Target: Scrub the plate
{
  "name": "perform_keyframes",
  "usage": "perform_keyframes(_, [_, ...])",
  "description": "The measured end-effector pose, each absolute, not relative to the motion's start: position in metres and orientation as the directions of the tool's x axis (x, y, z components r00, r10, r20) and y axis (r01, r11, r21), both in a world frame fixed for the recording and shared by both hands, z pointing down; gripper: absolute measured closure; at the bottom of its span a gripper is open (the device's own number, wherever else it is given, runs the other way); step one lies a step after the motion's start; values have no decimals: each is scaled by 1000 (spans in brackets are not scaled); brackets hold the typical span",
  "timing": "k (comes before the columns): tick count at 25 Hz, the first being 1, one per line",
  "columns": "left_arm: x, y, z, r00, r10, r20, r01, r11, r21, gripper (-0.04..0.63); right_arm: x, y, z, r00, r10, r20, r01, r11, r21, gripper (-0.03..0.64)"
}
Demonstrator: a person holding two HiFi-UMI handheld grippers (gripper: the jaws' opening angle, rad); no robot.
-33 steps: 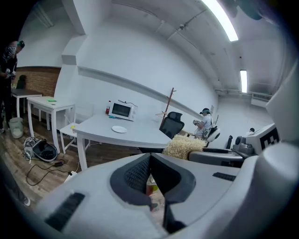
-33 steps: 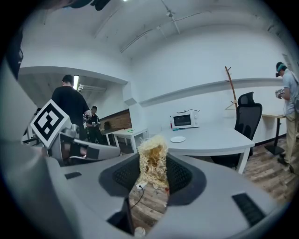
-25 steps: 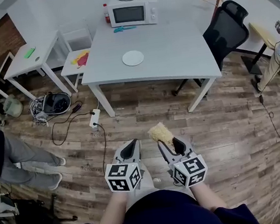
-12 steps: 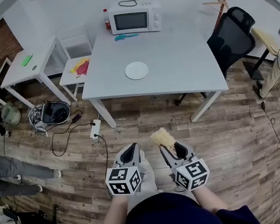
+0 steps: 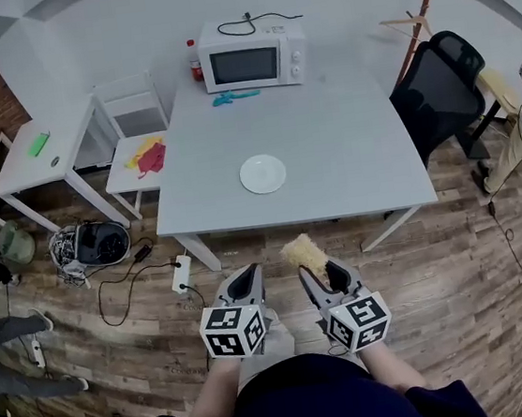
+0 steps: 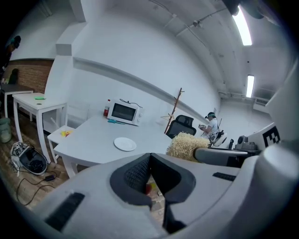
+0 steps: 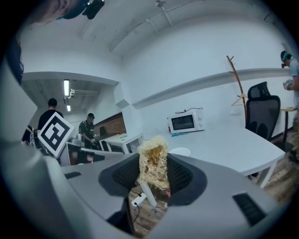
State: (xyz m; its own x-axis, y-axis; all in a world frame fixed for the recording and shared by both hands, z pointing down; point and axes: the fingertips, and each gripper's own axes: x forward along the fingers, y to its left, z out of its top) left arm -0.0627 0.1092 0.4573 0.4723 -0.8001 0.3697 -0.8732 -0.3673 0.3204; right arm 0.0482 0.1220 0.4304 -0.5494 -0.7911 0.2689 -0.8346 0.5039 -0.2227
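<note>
Plate [image 5: 262,173] sits near the front edge of the table [image 5: 357,144]. Right gripper [image 5: 317,267] clamps the yellow scrubber [image 5: 302,249]; left gripper [image 5: 246,276] is closed, empty. Reach the table first, then press scrubber flat.

Person wears a dark navy top [image 5: 308,400] with sleeves ending above the forearms; left gripper [image 5: 246,273] and right gripper [image 5: 318,273] are each a grey moulded shell with black ribbed pads [image 6: 135,173] and a white cube [image 5: 232,331] bearing black square markers.
</note>
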Motion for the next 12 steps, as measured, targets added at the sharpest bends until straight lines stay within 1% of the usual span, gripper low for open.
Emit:
perform_keyframes(6, [-82,44,451,489,-788,374,-867,-393,306,578,26,56,423,-537,-804,256,-842,490,-227,446])
perform_keyframes(12, [-97,-1,465,507,-765,397,-858,-407,313,578,15,14,434,-510,-817,270,-857,458,-234,446])
